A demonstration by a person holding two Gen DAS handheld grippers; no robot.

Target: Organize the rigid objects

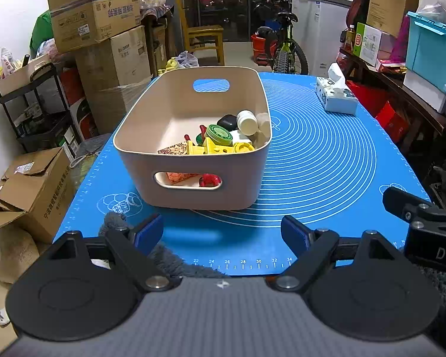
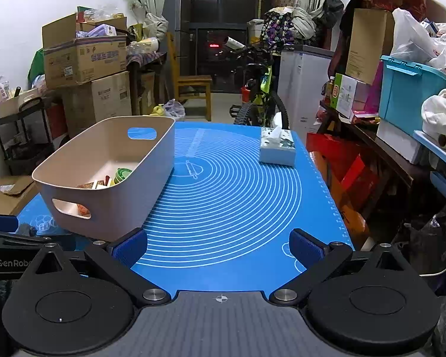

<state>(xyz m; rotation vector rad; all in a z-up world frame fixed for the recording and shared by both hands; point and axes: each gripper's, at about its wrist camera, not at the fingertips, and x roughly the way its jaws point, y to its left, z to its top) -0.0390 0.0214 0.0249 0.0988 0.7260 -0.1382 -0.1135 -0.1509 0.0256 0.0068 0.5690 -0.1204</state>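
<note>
A beige plastic bin (image 1: 175, 136) with handle slots stands on the blue mat (image 1: 327, 160). Inside lie several rigid objects: a white bottle (image 1: 246, 122), a green round tin (image 1: 220, 134), yellow toy pieces (image 1: 220, 148), a black item (image 1: 227, 121), a patterned wedge (image 1: 175, 150) and a red piece (image 1: 209, 180). My left gripper (image 1: 222, 232) is open and empty, just in front of the bin's near wall. My right gripper (image 2: 218, 245) is open and empty over the mat, to the right of the bin (image 2: 128, 190). The green tin (image 2: 122, 175) shows there too.
A tissue box (image 1: 336, 95) sits at the mat's far right, also in the right wrist view (image 2: 278, 148). Grey fuzzy cloth (image 1: 163, 255) lies at the near edge. Cardboard boxes (image 1: 98, 20), a rack, a bicycle (image 1: 282, 44) and shelves surround the table.
</note>
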